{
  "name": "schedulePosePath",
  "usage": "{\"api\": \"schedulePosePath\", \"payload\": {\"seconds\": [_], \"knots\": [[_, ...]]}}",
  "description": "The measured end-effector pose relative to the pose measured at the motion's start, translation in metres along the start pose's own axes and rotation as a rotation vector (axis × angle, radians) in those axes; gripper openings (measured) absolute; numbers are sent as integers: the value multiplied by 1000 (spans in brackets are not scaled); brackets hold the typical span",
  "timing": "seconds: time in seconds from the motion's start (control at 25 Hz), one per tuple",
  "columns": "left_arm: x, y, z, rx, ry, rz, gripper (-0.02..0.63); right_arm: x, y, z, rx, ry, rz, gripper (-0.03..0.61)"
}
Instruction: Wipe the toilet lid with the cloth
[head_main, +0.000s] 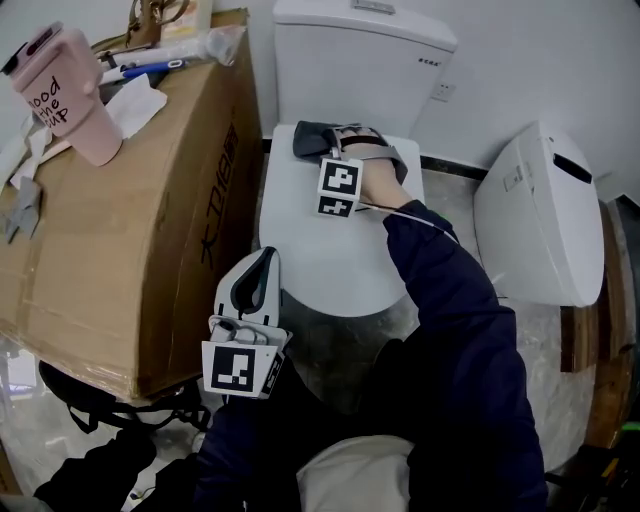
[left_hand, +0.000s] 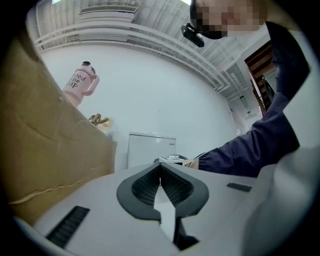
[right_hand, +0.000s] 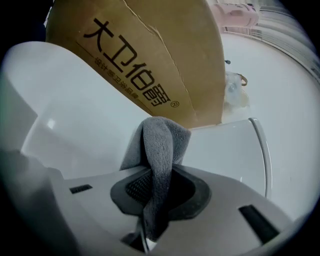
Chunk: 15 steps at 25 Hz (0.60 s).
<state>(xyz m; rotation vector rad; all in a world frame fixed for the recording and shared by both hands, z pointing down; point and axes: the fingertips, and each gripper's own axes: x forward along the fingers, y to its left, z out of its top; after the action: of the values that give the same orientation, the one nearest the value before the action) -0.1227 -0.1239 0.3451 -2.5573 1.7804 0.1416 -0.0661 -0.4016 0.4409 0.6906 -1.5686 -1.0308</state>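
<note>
Left gripper (head_main: 260, 272) hangs clenched, empty, at 6 o'clock; right gripper (head_main: 350, 148) pinches cloth (head_main: 312, 138) on toilet lid (head_main: 325, 250) at 12 o'clock; drag may pull it free.

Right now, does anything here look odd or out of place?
Yes: a big cardboard box stands right beside the toilet, with a pink bottle and loose clutter on top, which is unusual for a bathroom. Nothing looks spilled or broken.
</note>
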Motion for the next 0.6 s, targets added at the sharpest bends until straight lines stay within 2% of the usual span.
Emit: {"api": "schedulePosePath", "payload": {"seconds": [0.2, 0.44, 0.6], "knots": [[-9, 8, 1, 18, 6, 48, 15, 39, -22, 9, -15, 4, -45, 66], [-11, 11, 0, 30, 27, 85, 15, 71, -14, 20, -56, 23, -4, 66], [-11, 16, -1, 31, 27, 101, 15, 74, -11, 20, -23, 43, 20, 64]]}}
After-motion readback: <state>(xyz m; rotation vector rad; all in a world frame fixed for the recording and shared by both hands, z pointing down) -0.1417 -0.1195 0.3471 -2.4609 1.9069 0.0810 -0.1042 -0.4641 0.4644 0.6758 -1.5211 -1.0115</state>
